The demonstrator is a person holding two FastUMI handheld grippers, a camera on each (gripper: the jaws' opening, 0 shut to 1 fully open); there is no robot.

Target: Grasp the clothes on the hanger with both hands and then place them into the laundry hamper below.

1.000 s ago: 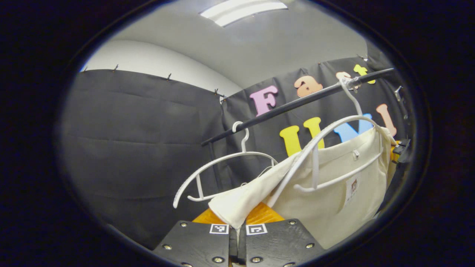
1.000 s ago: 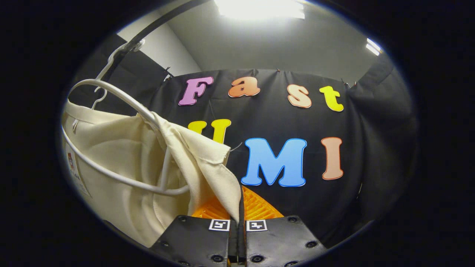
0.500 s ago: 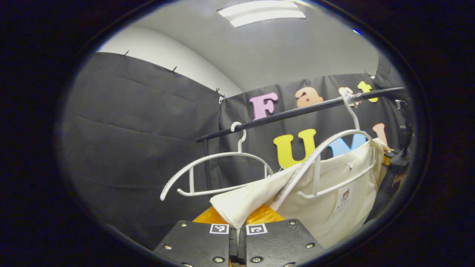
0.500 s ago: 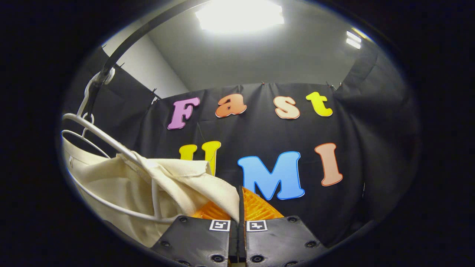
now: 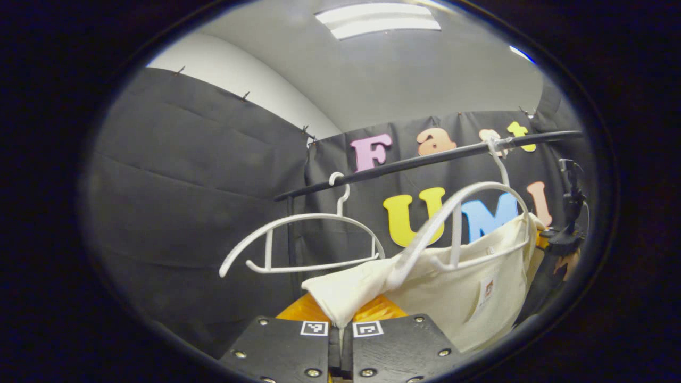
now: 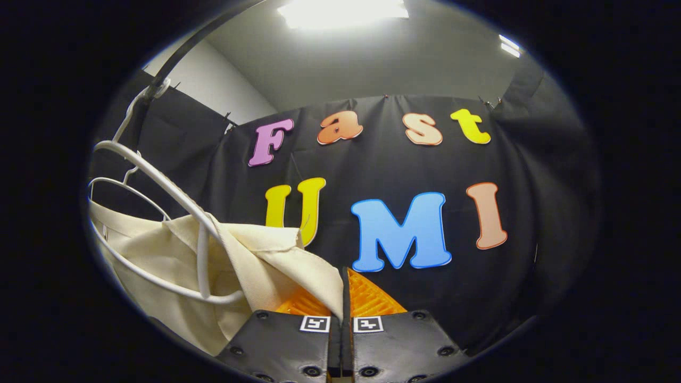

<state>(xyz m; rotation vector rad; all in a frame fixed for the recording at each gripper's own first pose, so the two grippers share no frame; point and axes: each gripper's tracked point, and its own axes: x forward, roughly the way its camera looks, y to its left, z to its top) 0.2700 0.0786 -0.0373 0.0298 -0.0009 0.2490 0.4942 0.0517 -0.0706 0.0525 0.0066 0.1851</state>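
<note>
1. Since a second ago: garment (image 5: 457, 298) drawn lower against its white hanger (image 5: 468, 223), with more of the hanger's upper curve bared in the left gripper view; in the right gripper view, fold of cloth (image 6: 266, 266) pulled down and outward, hanger arm (image 6: 159, 183) standing higher above it.
2. Left gripper (image 5: 340, 322): fingers closed tight on a corner of the cream fabric, cloth pinched right at the tips.
3. Right gripper (image 6: 340, 314): fingers likewise clamped on the opposite end of the same garment, edge of cloth caught between them.
4. Garment still draped over the hanger, which hangs by its hook from the black rail (image 5: 425, 159); lower bar of the hanger crossing the front of the fabric, so not yet free.
5. Second hanger (image 5: 303, 242), bare, just beside it on the same rail.
6. Far off at the right edge of the left gripper view, the other gripper's end and part of a hand, too small to read further.
7. Done, by the look of it: both-handed grasp secured. Under way: peeling the garment off the hanger's shoulders.
8. Left to do: clearing the hanger entirely, lowering, releasing into the hamper below. Hamper's position relative to the grippers impossible to judge from these frames.
</note>
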